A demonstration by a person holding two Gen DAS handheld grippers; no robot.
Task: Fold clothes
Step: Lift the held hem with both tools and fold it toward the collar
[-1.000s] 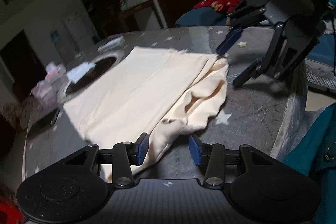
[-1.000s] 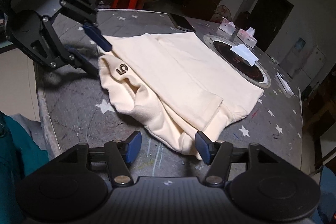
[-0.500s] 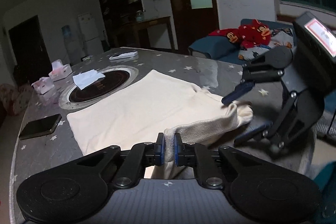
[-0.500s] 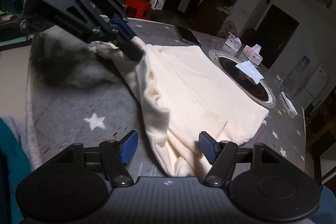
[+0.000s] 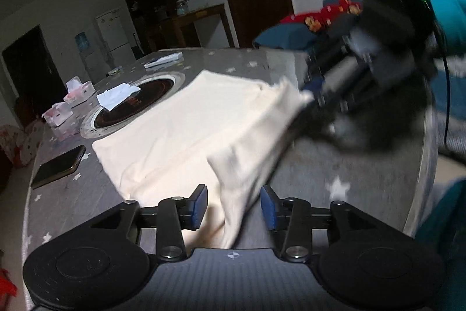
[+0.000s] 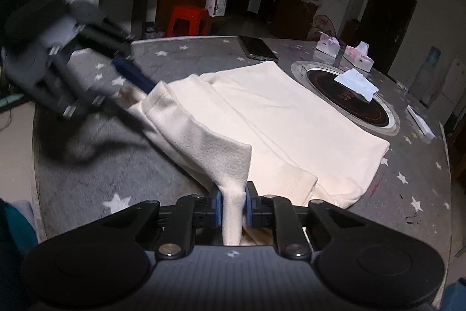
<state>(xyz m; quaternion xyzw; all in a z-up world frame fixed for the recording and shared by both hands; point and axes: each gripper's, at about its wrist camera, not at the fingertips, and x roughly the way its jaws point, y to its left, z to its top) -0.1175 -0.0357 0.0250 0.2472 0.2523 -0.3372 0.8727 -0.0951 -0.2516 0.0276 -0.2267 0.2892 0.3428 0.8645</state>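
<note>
The cream garment (image 6: 291,118) lies mostly flat on the star-patterned surface (image 6: 407,194), its near edge lifted. The right hand-held gripper (image 6: 232,209) is pinching a fleecy fold of that edge. The left hand-held gripper (image 5: 234,207) is spread, with cloth draped loosely between its pads and not clamped. A fold of the near edge seems under way. The next move calls for carrying the pinched edge over the flat panel, keeping clear of the phone (image 6: 257,51) and the hotplate (image 6: 346,98).

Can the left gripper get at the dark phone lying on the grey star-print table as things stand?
Probably yes: left gripper is open, holding nothing, and the dark phone lies uncovered beside the cream garment.
</note>
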